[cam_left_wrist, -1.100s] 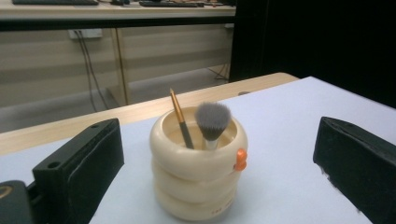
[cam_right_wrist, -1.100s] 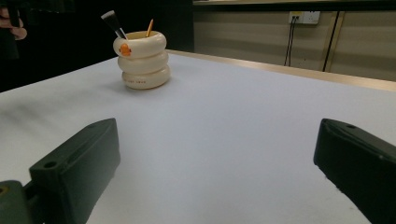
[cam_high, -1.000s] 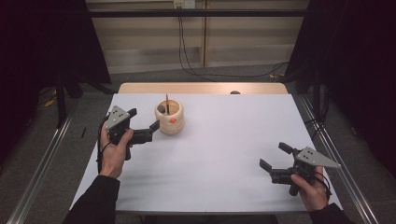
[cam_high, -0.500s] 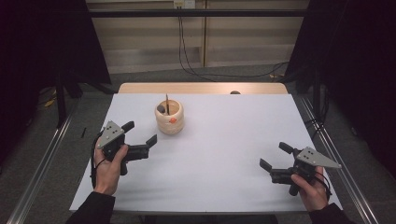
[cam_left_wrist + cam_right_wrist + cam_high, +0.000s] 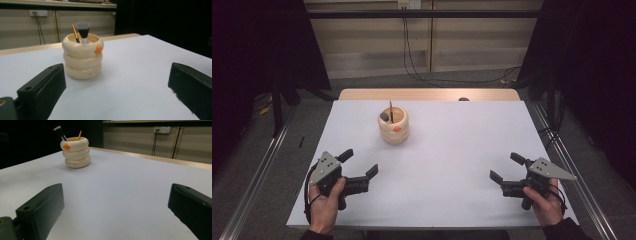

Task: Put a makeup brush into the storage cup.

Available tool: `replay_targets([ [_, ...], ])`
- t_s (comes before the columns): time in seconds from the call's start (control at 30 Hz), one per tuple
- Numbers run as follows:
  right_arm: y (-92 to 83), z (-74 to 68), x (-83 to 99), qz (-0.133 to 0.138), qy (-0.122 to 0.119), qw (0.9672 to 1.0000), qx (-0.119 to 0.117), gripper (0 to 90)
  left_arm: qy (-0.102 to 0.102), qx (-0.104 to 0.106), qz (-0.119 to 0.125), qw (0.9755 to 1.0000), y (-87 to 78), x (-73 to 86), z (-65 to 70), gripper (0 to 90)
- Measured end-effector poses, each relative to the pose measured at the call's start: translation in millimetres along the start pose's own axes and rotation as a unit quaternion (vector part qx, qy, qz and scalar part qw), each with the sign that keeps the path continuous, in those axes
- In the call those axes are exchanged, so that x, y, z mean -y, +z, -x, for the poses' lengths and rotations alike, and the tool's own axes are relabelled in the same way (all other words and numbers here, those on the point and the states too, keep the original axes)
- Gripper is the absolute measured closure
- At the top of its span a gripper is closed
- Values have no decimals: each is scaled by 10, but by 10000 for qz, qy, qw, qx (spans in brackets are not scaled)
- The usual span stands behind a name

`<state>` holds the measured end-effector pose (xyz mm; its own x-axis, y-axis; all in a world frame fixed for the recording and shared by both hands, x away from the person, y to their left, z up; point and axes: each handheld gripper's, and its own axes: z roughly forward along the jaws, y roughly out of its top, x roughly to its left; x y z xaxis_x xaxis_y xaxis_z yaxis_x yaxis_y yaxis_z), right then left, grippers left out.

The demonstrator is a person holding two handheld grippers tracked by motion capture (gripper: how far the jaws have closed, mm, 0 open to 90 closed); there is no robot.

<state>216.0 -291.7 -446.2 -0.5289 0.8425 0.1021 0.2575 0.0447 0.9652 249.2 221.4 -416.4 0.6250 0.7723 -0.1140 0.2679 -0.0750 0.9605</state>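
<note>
Nearest the person, the left gripper (image 5: 358,163) sits low over the table's (image 5: 452,150) front-left, jaws spread wide with nothing between them. The right gripper (image 5: 507,167) at front-right is likewise spread and empty. Bare white surface ahead of both, nothing blocking. Farther back, left of centre, the cream ringed holder (image 5: 393,125) stands upright, a makeup brush (image 5: 83,29) and a thin orange stick (image 5: 75,33) poking out. Beyond, wall cables (image 5: 406,45).
</note>
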Motion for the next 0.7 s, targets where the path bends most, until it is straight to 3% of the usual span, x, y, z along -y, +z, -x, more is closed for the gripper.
replay_targets([
  [0.17, -1, -1, 1, -1, 24, 10000, 17, 0, -166, -110, -59, 9998, -63, 113, 2, 20],
  [0.27, 3, 2, 0, 2, -23, 10000, 14, 0, -57, -147, -54, 9999, -110, 145, -32, 20],
  [0.37, -1, 8, 0, -5, -21, 10000, 20, 0, 47, -36, 19, 10000, -135, 194, -47, 18],
  [0.57, -14, 15, -7, 28, -111, 9999, 14, 0, -46, -126, 127, 9998, -173, 243, -48, 19],
  [0.67, -16, 18, -10, 39, -42, 10000, 37, 0, -227, -192, 173, 9994, -175, 251, -66, 18],
  [0.7, -15, 17, -10, 47, -43, 10000, 45, 0, -189, -165, 112, 9996, -174, 254, -68, 18],
])
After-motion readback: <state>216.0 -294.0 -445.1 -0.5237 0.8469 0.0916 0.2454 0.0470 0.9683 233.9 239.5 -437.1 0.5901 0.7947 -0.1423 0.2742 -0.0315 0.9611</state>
